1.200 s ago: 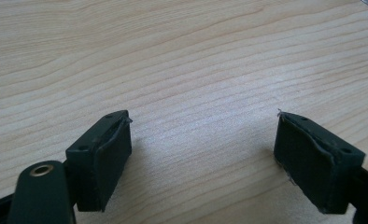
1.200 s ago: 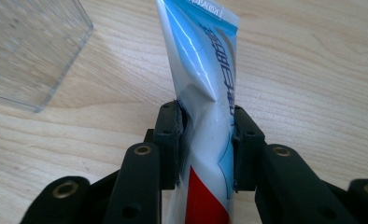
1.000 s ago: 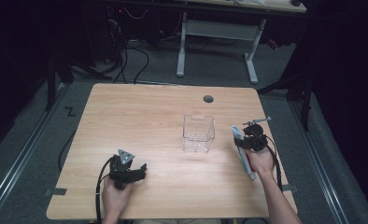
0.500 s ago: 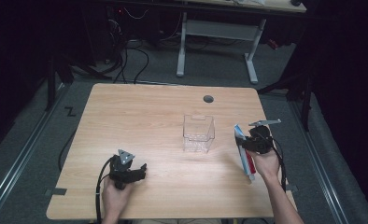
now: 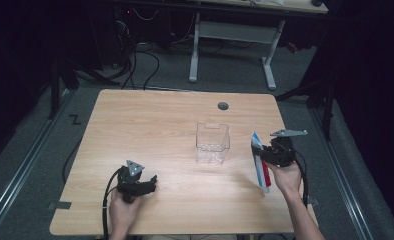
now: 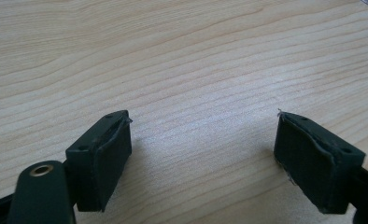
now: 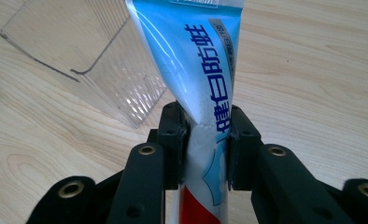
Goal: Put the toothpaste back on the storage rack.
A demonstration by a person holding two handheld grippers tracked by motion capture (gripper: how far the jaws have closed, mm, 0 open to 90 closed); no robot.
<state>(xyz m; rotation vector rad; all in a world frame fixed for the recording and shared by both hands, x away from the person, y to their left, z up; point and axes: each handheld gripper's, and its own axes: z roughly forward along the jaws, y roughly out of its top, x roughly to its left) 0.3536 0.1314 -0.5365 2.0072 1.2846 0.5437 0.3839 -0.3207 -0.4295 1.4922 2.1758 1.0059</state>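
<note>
A blue, white and red toothpaste tube (image 7: 196, 56) with its crimped end pointing away is pinched across its middle by my right gripper (image 7: 205, 126). From the high view the tube (image 5: 260, 165) hangs tilted at the table's right side, with the right gripper (image 5: 263, 155) shut on it. Just left of it an empty clear plastic box (image 5: 212, 143) stands upright; the box (image 7: 79, 46) lies close ahead of the tube. Near the front left edge my left gripper (image 5: 150, 184) rests low over the table, and its jaws (image 6: 203, 144) stand wide open over bare wood.
The wooden table (image 5: 150, 125) has a round cable hole (image 5: 223, 106) at its far middle. A white-legged desk (image 5: 230, 35) and loose cables (image 5: 135, 60) are on the floor beyond the far edge.
My right gripper has risen a little and drifted slightly right with the toothpaste tube in it. The left gripper has stayed where it was.
</note>
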